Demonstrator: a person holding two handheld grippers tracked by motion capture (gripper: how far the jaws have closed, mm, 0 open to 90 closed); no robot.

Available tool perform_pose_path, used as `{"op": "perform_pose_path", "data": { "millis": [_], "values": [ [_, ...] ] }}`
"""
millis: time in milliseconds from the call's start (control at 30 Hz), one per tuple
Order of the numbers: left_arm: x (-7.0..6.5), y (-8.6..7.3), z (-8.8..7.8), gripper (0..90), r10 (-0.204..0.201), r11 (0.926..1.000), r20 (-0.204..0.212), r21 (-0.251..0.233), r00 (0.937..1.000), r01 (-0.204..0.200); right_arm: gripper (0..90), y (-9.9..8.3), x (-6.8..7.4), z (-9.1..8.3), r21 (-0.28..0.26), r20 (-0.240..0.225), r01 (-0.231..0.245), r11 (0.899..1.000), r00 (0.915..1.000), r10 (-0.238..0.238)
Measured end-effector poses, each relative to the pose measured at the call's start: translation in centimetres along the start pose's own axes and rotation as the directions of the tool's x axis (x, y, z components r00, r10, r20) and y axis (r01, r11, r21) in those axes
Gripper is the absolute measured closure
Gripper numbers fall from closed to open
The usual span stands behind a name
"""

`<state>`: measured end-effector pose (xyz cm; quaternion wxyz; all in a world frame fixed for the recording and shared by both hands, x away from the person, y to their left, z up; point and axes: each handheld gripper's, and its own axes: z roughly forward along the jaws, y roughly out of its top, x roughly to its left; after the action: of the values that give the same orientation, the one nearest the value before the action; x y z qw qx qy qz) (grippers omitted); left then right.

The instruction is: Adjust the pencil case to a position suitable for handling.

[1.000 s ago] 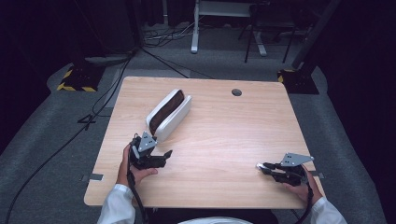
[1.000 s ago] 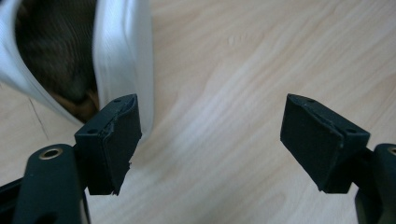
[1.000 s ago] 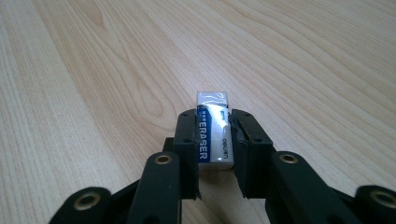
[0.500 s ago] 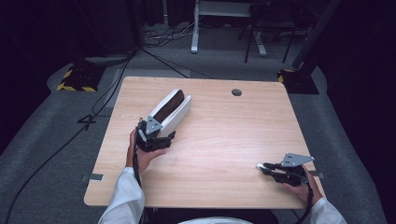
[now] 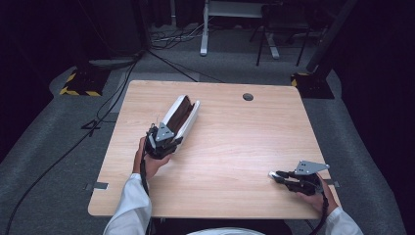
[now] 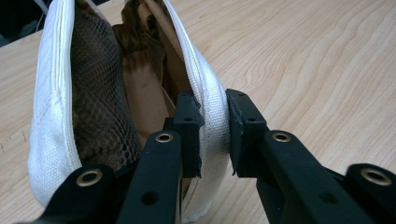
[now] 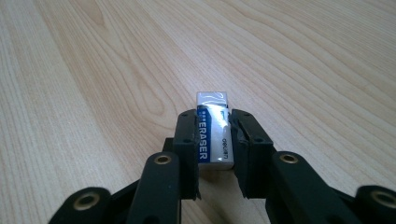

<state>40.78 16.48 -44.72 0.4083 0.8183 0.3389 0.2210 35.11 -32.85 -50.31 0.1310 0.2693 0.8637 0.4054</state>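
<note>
A white zip pouch (image 5: 182, 111) with a brown mesh lining lies open on the left half of the wooden table (image 5: 235, 142). In the left gripper view its white fabric rim (image 6: 56, 93) gapes wide. My left gripper (image 6: 215, 121) is at the pouch's near end (image 5: 170, 139), its jaws closed on the right-hand wall, one jaw inside and one outside. Near the front right edge my right gripper (image 5: 275, 175) is shut on a small white eraser (image 7: 214, 135) in a blue and white sleeve, held just above the tabletop.
A round cable hole (image 5: 247, 97) sits near the table's far edge. Cables, a yellow-and-black striped base (image 5: 78, 81) and furniture legs stand on the grey floor beyond the table.
My left gripper moved forward across the table to the pouch's near end and its jaws came around the pouch's wall. The right gripper stayed put with the eraser.
</note>
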Motion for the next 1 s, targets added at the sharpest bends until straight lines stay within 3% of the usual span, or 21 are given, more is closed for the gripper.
{"op": "perform_pose_path", "data": {
  "millis": [133,333,533,567,733,867,933,1000],
  "values": [
    [-1.1,0.4,0.2,75.9,0.044,0.9990,0.027,0.001,0.9987,-0.044,73.2,0.0,0.0,0.0,0.000,0.001,0.001,1.000,1.0000,-0.001],
    [-2.7,1.1,0.4,75.9,0.080,0.9968,0.090,-0.018,0.9927,-0.079,73.1,0.0,0.0,0.0,0.001,0.001,0.002,1.000,1.0000,-0.002],
    [-4.4,1.5,0.8,75.9,0.127,0.9918,0.151,-0.030,0.9803,-0.124,73.1,0.0,0.0,0.0,0.001,0.002,0.002,1.000,1.0000,-0.002],
    [-4.9,1.7,0.8,75.9,0.154,0.9881,0.163,-0.028,0.9745,-0.151,73.1,0.0,0.0,0.0,0.001,0.002,0.002,1.000,1.0000,-0.002],
    [-6.5,1.8,0.8,75.6,0.199,0.9798,0.211,-0.029,0.9569,-0.198,73.1,0.0,0.0,0.0,0.001,0.003,0.003,1.000,1.0000,-0.003],
    [-7.3,1.4,0.2,75.0,0.217,0.9759,0.207,-0.024,0.9540,-0.217,73.1,0.0,0.0,0.0,0.000,0.003,0.002,1.000,1.0000,-0.002],
    [-7.4,0.9,-0.5,74.2,0.208,0.9779,0.209,-0.024,0.9555,-0.208,73.1,0.0,0.0,0.0,0.001,0.003,0.001,1.000,1.0000,-0.001],
    [-7.3,0.5,-0.9,73.5,0.198,0.9801,0.192,-0.022,0.9612,-0.197,73.1,0.0,0.0,0.0,0.001,0.003,0.002,1.000,1.0000,-0.002]
  ]
}}
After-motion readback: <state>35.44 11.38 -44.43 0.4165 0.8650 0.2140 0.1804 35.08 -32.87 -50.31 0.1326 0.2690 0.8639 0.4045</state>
